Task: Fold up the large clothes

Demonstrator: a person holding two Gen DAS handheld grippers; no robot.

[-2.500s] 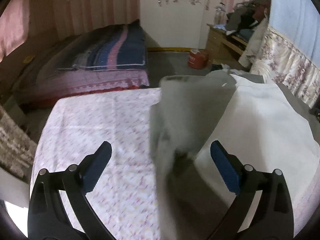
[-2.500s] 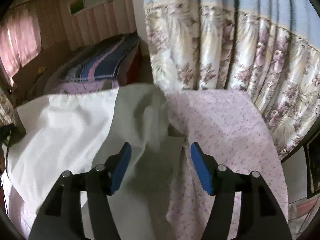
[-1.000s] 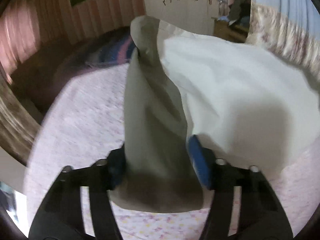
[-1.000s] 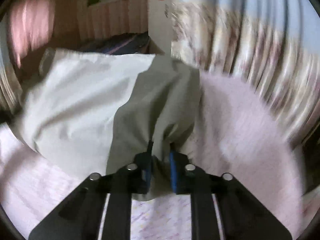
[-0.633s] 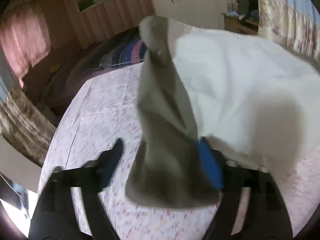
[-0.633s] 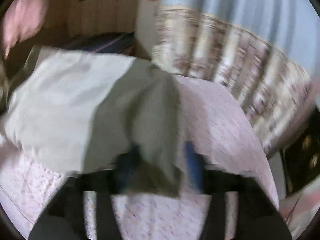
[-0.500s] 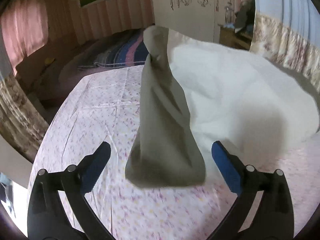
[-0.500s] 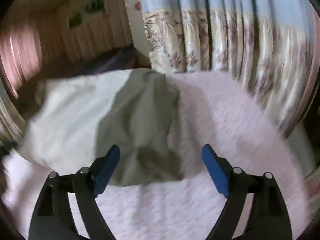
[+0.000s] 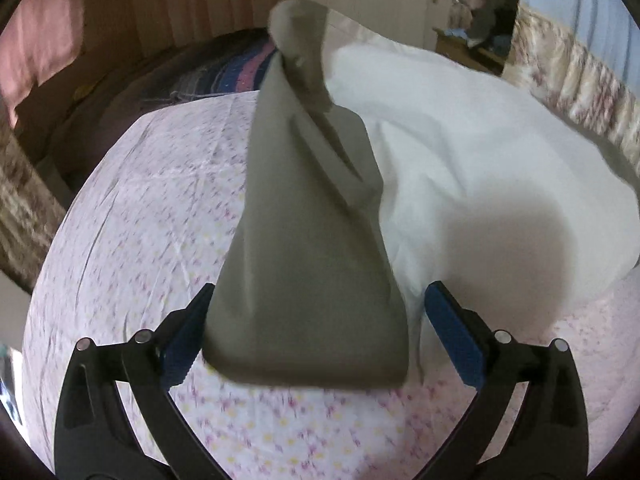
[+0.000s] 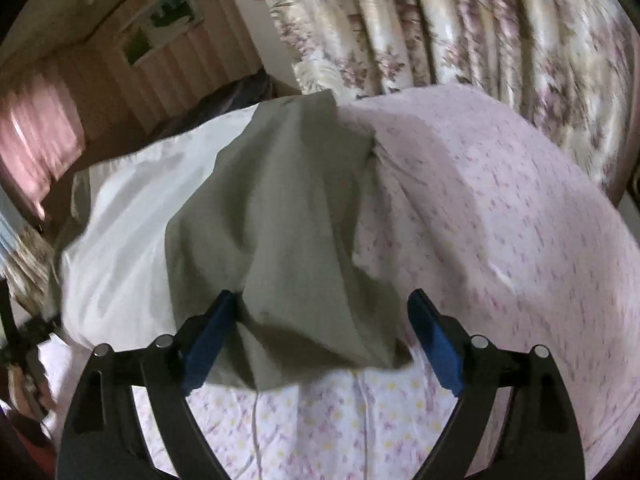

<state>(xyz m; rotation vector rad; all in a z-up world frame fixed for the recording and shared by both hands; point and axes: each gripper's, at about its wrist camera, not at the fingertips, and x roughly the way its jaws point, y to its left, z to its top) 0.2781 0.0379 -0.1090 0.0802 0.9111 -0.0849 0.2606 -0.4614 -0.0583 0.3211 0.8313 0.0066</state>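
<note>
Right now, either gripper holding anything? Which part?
Nothing held. Left gripper and right gripper are both open, each with a grey sleeve of the white garment lying loose between its fingers.

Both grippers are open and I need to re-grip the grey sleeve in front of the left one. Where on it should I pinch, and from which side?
Probably the sleeve at its wide near end, the loose cuff edge lying on the flowered bedsheet between the open fingers of the left gripper. Come straight forward and low, from the near side: that edge faces the gripper, while the far end narrows and twists.
</note>
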